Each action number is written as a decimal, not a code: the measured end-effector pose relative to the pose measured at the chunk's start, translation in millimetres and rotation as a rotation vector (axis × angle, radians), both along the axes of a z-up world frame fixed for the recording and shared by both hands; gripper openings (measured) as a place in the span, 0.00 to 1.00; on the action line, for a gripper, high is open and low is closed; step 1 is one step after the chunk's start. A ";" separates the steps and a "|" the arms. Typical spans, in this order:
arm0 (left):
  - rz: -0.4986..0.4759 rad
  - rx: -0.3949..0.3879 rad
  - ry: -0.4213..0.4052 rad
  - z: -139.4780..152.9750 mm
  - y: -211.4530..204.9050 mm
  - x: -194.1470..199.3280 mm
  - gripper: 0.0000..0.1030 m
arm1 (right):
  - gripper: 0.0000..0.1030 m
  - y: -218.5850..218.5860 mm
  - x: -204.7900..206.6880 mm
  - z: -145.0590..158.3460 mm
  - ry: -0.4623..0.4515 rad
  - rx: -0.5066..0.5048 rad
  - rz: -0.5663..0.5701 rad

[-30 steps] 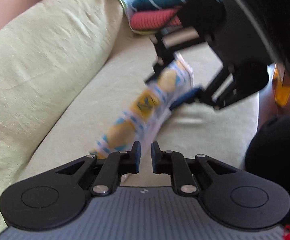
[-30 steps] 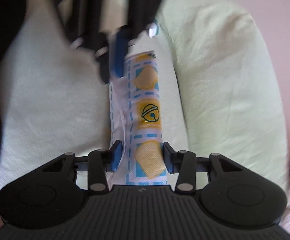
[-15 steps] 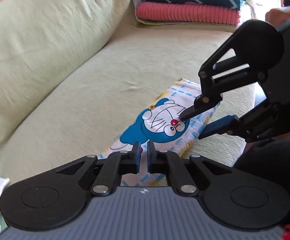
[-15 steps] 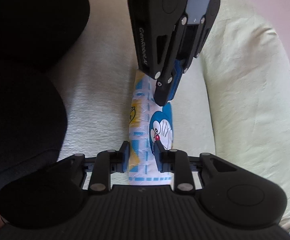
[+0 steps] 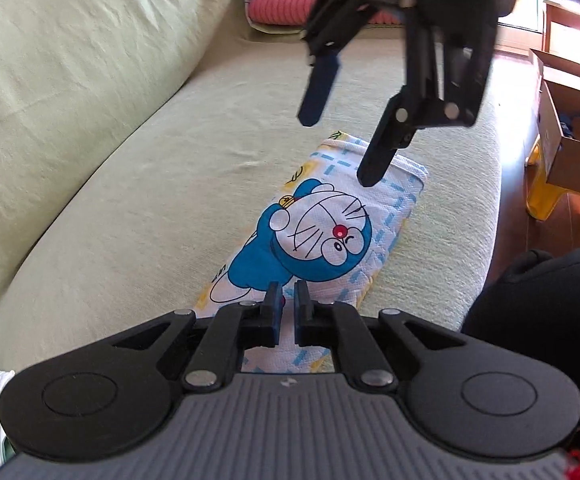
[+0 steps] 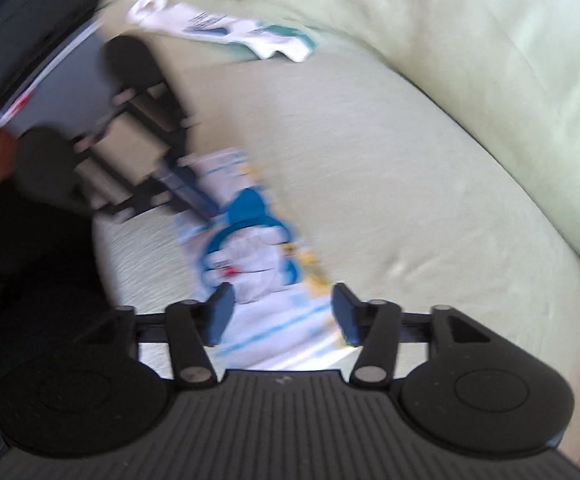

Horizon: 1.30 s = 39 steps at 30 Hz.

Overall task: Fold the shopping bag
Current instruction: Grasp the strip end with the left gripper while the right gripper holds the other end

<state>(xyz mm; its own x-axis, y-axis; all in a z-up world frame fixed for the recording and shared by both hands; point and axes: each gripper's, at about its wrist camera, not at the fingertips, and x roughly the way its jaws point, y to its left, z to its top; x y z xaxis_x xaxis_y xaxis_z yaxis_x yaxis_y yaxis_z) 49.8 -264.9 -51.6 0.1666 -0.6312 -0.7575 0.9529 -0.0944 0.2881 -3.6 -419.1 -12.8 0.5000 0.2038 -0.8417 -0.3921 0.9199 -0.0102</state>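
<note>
The shopping bag [image 5: 322, 232], white with a blue cartoon cat, lies folded into a narrow strip on the pale green sofa seat [image 5: 138, 208]. My left gripper [image 5: 286, 312] is shut, and its tips rest on the near end of the strip; no fabric shows pinched between them. Above the strip's far end hangs my right gripper [image 5: 340, 150], its jaws opening and nothing between them. The right wrist view is blurred. There the bag [image 6: 250, 248] lies beneath the right gripper [image 6: 282, 316], and the left gripper [image 6: 194, 196] touches its far end.
The sofa's back cushion [image 5: 70, 60] runs along the left. Folded red and teal towels [image 5: 290, 4] are stacked at the far end. Another white and green bag [image 6: 242, 36] lies on the seat. Off the sofa's edge are a cardboard box [image 5: 570, 120], a yellow stool [image 5: 546, 196] and a person's dark-clothed leg [image 5: 550, 300].
The bag, held up as a strip between both grippers, now lies flat with the cat face up. The right gripper let go, rose and opened. The left gripper's jaws closed.
</note>
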 end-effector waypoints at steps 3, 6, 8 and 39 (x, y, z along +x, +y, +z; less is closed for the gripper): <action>-0.067 0.023 -0.044 3.0 3.1 0.9 0.08 | 0.68 -16.0 24.3 -11.9 0.107 0.125 0.055; -0.106 0.046 -0.114 11.7 1.9 15.6 0.19 | 0.66 -16.7 42.3 -27.9 0.194 0.205 0.110; -0.114 0.066 -0.114 17.1 3.3 28.0 0.16 | 0.60 -8.3 31.6 -27.5 0.186 0.190 0.149; -0.312 0.148 -0.645 -43.5 19.2 -51.2 0.34 | 0.22 150.3 -72.3 -82.7 -0.399 -0.893 0.331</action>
<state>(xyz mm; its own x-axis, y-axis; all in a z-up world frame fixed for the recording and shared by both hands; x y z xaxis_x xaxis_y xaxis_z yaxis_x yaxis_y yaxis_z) -1.4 -245.8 -95.1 0.4373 -0.6204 -0.6510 0.5206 -0.4156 0.7458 -75.9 -268.8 -95.5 0.8087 -0.2358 -0.5388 -0.4427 0.3592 -0.8216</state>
